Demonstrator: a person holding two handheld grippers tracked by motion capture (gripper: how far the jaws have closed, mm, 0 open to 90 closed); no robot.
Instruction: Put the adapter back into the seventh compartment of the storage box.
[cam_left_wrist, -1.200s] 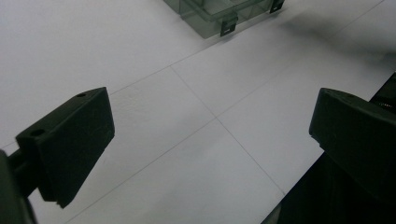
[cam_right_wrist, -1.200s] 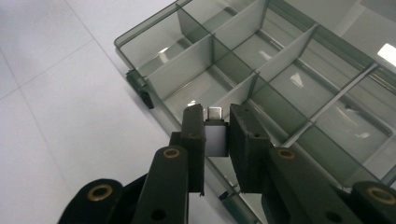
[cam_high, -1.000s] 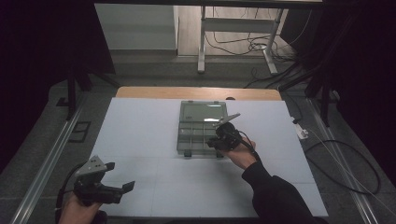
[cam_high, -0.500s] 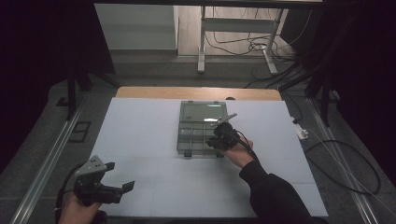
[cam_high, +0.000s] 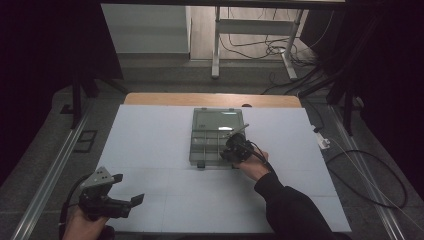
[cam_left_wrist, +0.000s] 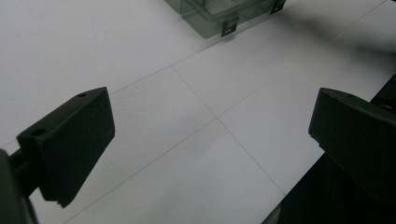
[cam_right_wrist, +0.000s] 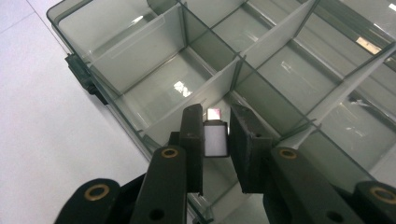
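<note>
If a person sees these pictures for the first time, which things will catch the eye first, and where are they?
First comes the clear compartment box, lid open, in the middle of the white table. At its near right corner the right gripper holds a small white piece between narrow jaws, above a near compartment. The left gripper waits open at the table's near left corner, holding nothing.

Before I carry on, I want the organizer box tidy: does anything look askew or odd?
One thing: a divider strip sticks up slanted from the organizer box, above the others. The right hand-held gripper pinches a small white insert over a compartment. No spills or damage visible.
</note>
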